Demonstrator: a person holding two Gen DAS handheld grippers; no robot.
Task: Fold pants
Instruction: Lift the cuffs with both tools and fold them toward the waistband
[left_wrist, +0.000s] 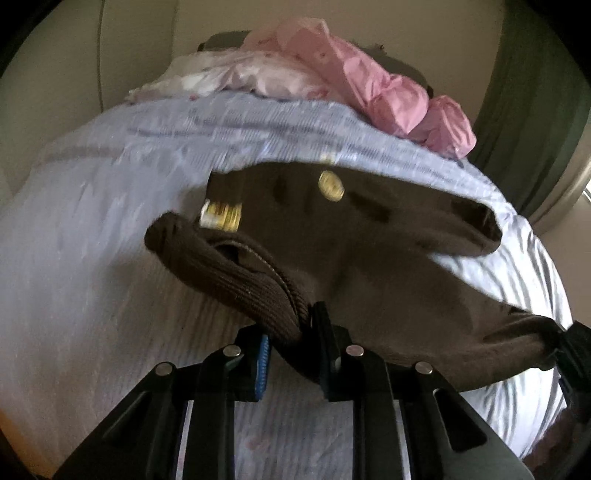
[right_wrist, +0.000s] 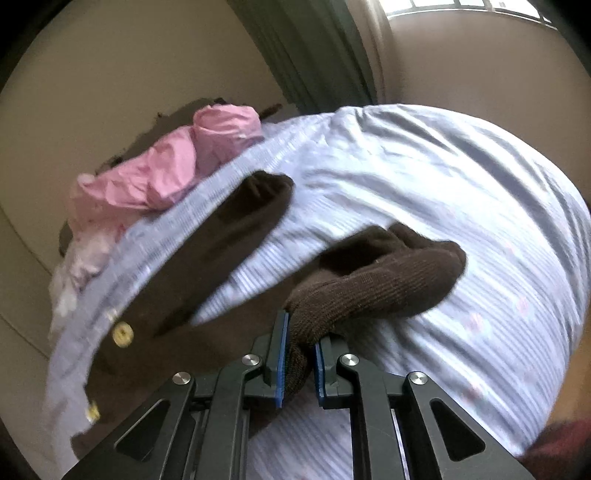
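Observation:
Dark brown pants (left_wrist: 369, 258) with gold buttons (left_wrist: 331, 185) hang lifted above a bed with a pale blue striped sheet (left_wrist: 92, 221). My left gripper (left_wrist: 291, 354) is shut on the ribbed waistband at one end. My right gripper (right_wrist: 298, 363) is shut on the ribbed band (right_wrist: 373, 291) at the other end; it also shows at the right edge of the left wrist view (left_wrist: 569, 347). In the right wrist view the pants (right_wrist: 192, 295) stretch away to the left, with a gold button (right_wrist: 122, 334) showing. The picture is blurred by motion.
A heap of pink and white clothes (left_wrist: 351, 74) lies at the far end of the bed, also seen in the right wrist view (right_wrist: 166, 173). A green curtain (right_wrist: 306, 55) and a window (right_wrist: 469, 11) stand beyond the bed. Beige walls surround it.

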